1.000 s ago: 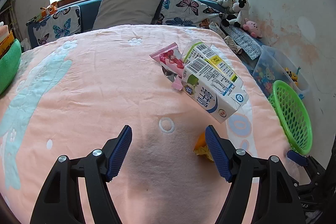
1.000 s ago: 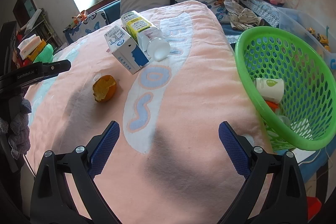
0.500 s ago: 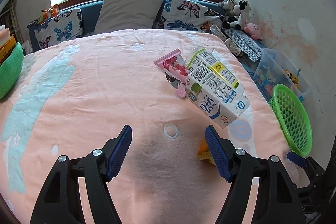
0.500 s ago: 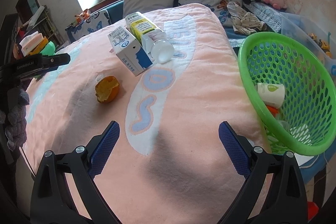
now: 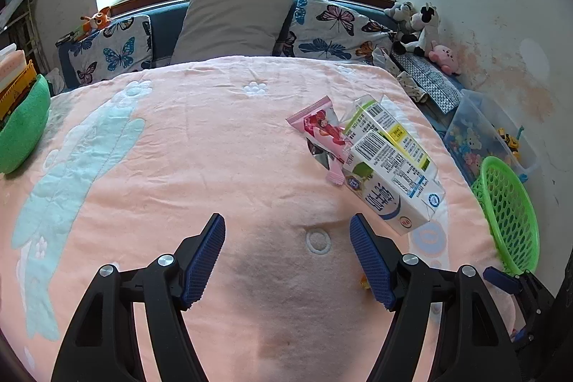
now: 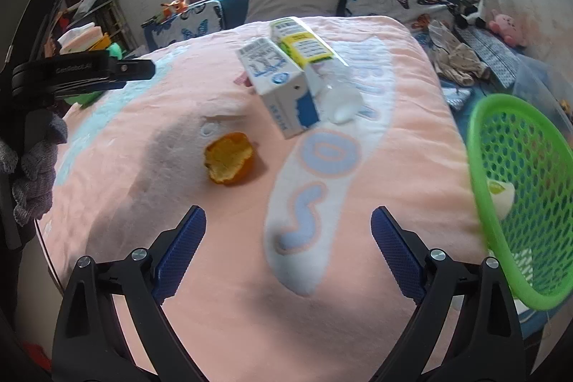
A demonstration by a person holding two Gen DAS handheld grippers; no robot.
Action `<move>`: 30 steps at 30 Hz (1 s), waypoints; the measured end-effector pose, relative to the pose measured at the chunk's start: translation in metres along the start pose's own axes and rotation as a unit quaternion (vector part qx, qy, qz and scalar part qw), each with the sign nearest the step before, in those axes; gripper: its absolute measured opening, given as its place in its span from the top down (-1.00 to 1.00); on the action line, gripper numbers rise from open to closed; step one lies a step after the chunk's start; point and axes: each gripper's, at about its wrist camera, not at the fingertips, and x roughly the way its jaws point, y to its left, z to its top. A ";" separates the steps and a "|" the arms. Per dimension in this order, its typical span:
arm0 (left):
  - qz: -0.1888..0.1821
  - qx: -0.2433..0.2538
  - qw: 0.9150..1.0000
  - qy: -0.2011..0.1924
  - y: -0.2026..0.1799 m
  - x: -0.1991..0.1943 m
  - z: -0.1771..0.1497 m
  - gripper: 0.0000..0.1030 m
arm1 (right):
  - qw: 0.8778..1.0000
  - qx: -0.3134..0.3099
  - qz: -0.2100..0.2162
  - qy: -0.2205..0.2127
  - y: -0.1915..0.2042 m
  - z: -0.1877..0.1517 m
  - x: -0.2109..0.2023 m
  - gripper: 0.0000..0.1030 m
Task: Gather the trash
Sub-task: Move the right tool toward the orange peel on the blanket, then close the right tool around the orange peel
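On the pink bed cover lie a white and blue milk carton [image 5: 390, 181] [image 6: 283, 95], a plastic bottle with a yellow-green label [image 5: 390, 127] [image 6: 311, 49], a pink snack wrapper [image 5: 320, 126] and an orange peel [image 6: 231, 162]. The peel is mostly hidden behind my left gripper's right finger in the left wrist view. My left gripper [image 5: 286, 256] is open and empty, short of the carton. My right gripper [image 6: 288, 249] is open and empty, near the peel. A green basket [image 6: 501, 203] [image 5: 508, 213] at the bed's right edge holds a white cup [image 6: 501, 196].
Pillows [image 5: 232, 20] line the headboard. Plush toys [image 5: 422, 27] and a clear toy bin [image 5: 480, 138] stand along the right wall. A green cushion [image 5: 21, 127] lies at the left. The left gripper's body [image 6: 82, 74] shows at the left of the right wrist view.
The left gripper has drawn back and risen, so the carton sits farther off and the peel is nearly hidden. The right gripper has swung left toward the peel; the basket has slid to the frame's right edge.
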 end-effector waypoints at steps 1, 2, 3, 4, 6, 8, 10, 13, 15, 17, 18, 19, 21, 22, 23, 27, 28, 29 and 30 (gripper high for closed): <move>0.000 0.000 1.000 0.000 0.000 0.000 0.001 -0.35 | 1.000 -0.004 0.003 0.001 0.003 0.002 0.002 -0.75; 0.001 0.000 1.000 0.000 0.000 0.000 0.002 -0.35 | 1.000 -0.006 0.007 0.002 0.005 0.004 0.005 -0.72; 0.001 0.001 1.000 0.000 -0.001 0.001 0.003 -0.35 | 1.000 -0.009 0.013 0.004 0.009 0.006 0.009 -0.70; 0.001 0.002 1.000 0.000 -0.001 0.001 0.004 -0.35 | 1.000 -0.012 0.017 0.007 0.012 0.009 0.013 -0.67; 0.002 0.004 1.000 0.000 -0.002 0.002 0.006 -0.35 | 0.999 -0.019 0.024 0.011 0.018 0.012 0.021 -0.62; 0.001 0.004 1.000 0.002 -0.002 0.004 0.008 -0.35 | 0.999 -0.024 0.029 0.017 0.023 0.016 0.028 -0.55; 0.000 0.006 1.000 0.004 -0.002 0.005 0.011 -0.35 | 0.999 -0.028 0.037 0.023 0.029 0.020 0.036 -0.52; -0.001 0.009 1.000 0.006 -0.004 0.009 0.012 -0.35 | 0.999 -0.029 0.036 0.027 0.033 0.024 0.046 -0.48; -0.002 0.010 1.000 0.008 -0.005 0.011 0.013 -0.35 | 0.999 -0.024 0.036 0.032 0.034 0.026 0.053 -0.48; -0.004 0.010 1.000 0.011 -0.004 0.014 0.014 -0.35 | 0.998 -0.023 0.034 0.038 0.034 0.028 0.061 -0.42; -0.004 0.009 1.000 0.012 -0.004 0.015 0.014 -0.35 | 0.998 -0.023 0.034 0.044 0.035 0.028 0.067 -0.41; -0.005 0.008 1.000 0.013 -0.004 0.016 0.014 -0.35 | 0.998 -0.024 0.034 0.048 0.037 0.029 0.071 -0.39; -0.006 0.007 1.000 0.016 -0.003 0.019 0.015 -0.35 | 0.998 -0.028 0.031 0.052 0.039 0.029 0.077 -0.38; -0.006 0.007 1.000 0.016 -0.003 0.020 0.015 -0.35 | 0.998 -0.032 0.028 0.052 0.042 0.030 0.080 -0.38; -0.006 0.006 1.000 0.017 -0.003 0.021 0.015 -0.35 | 0.998 -0.036 0.026 0.052 0.045 0.031 0.083 -0.38; -0.007 0.002 1.000 0.022 -0.003 0.027 0.017 -0.35 | 0.998 -0.048 0.008 0.050 0.052 0.034 0.091 -0.31; -0.008 0.001 1.000 0.023 -0.002 0.028 0.017 -0.35 | 0.997 -0.051 0.002 0.049 0.053 0.035 0.092 -0.25; -0.010 0.000 1.000 0.023 -0.002 0.029 0.018 -0.35 | 0.997 -0.055 -0.005 0.049 0.055 0.034 0.093 -0.21; -0.011 -0.001 1.000 0.024 -0.003 0.029 0.018 -0.35 | 0.997 -0.057 -0.010 0.048 0.056 0.034 0.094 -0.18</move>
